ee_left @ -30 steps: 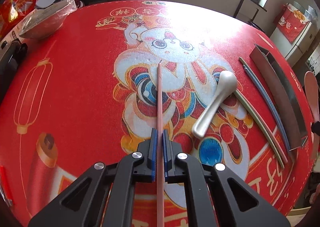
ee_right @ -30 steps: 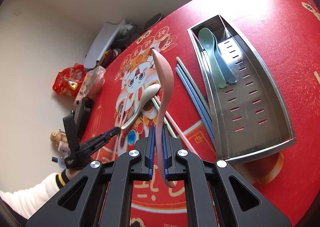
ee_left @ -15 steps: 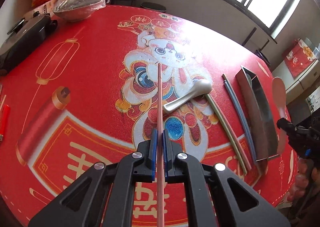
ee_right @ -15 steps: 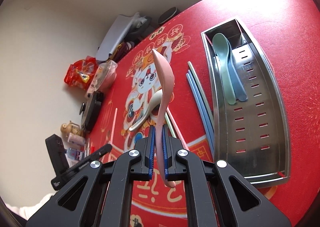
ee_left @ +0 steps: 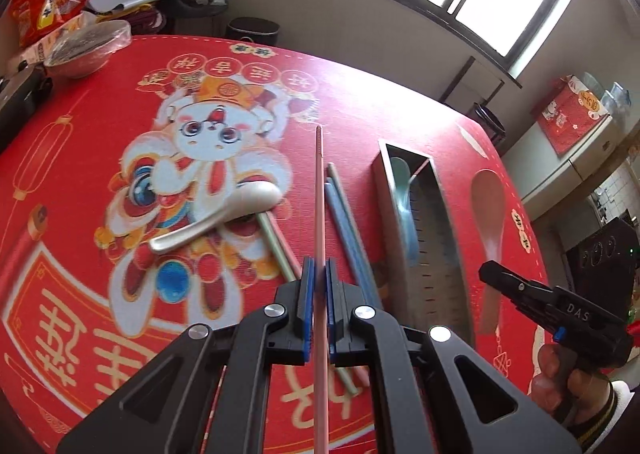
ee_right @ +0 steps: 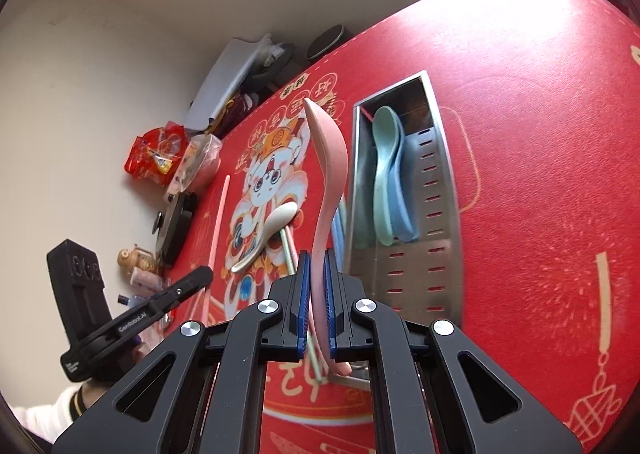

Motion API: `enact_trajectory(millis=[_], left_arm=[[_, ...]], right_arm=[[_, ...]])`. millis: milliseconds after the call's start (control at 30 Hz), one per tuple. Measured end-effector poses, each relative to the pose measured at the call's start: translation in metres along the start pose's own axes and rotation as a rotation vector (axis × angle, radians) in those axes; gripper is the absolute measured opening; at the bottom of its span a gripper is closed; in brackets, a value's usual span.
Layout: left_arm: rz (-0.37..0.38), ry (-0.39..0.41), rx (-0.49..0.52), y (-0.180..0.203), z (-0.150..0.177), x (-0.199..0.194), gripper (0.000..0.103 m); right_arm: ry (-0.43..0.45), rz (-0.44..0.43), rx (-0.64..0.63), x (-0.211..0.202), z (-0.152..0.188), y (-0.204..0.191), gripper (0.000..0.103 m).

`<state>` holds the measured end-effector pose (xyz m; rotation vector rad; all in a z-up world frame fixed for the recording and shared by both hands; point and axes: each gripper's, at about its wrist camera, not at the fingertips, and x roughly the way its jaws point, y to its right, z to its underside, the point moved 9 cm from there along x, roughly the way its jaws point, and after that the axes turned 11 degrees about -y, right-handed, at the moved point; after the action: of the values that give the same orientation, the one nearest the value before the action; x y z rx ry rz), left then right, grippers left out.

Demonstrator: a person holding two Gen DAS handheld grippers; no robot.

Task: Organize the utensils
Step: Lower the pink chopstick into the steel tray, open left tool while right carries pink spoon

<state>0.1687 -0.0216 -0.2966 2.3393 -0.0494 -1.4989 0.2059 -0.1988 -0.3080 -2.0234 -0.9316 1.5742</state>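
My left gripper point(ee_left: 319, 266) is shut on a thin pink chopstick point(ee_left: 319, 190) that points forward over the red tablecloth. To its right lies the long steel tray point(ee_left: 394, 238). My right gripper point(ee_right: 316, 258) is shut on the handle of a pink spoon point(ee_right: 330, 158), bowl up, just left of the tray point(ee_right: 416, 278). A green spoon point(ee_right: 384, 158) and a blue spoon point(ee_right: 404, 194) lie in the tray. On the cloth lie a white spoon point(ee_left: 224, 214), two blue chopsticks point(ee_left: 344, 230) and a green chopstick point(ee_left: 276, 246).
A plastic-covered bowl point(ee_left: 88, 50), a red snack bag point(ee_left: 44, 10) and a black device point(ee_left: 20, 102) sit along the table's far left edge. A small figurine point(ee_right: 136, 258) stands near the left hand. A window is behind the table.
My left gripper has risen and swung right with the pink chopstick, bringing the tray and loose chopsticks closer. My right gripper has shifted with the pink spoon toward the tray's left side.
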Motion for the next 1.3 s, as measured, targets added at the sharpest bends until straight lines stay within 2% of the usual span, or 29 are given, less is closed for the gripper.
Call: enact_trajectory(millis=[267, 433, 767, 1067, 1300], left_arm=[[0.085, -0.04, 0.028, 0.091, -0.014, 0.051, 0.005], [0.105, -0.084, -0.023, 0.12, -0.019, 0.089, 0.005], [0.041, -0.161, -0.079, 0.121, -0.027, 0.139, 0.005], [-0.001, -0.215, -0.055, 0.122, -0.018, 0.151, 0.005], [0.001, -0.232, -0.017, 0.126, -0.019, 0.152, 0.006]], right_arm=[[0.001, 0.01, -0.005, -0.036, -0.01, 0.038, 0.007], [0.003, 0.017, -0.003, -0.057, -0.018, 0.066, 0.007], [0.019, 0.001, 0.022, -0.085, -0.028, 0.103, 0.007], [0.02, -0.03, 0.035, -0.088, -0.03, 0.112, 0.007], [0.029, -0.044, 0.044, -0.088, -0.033, 0.112, 0.007]])
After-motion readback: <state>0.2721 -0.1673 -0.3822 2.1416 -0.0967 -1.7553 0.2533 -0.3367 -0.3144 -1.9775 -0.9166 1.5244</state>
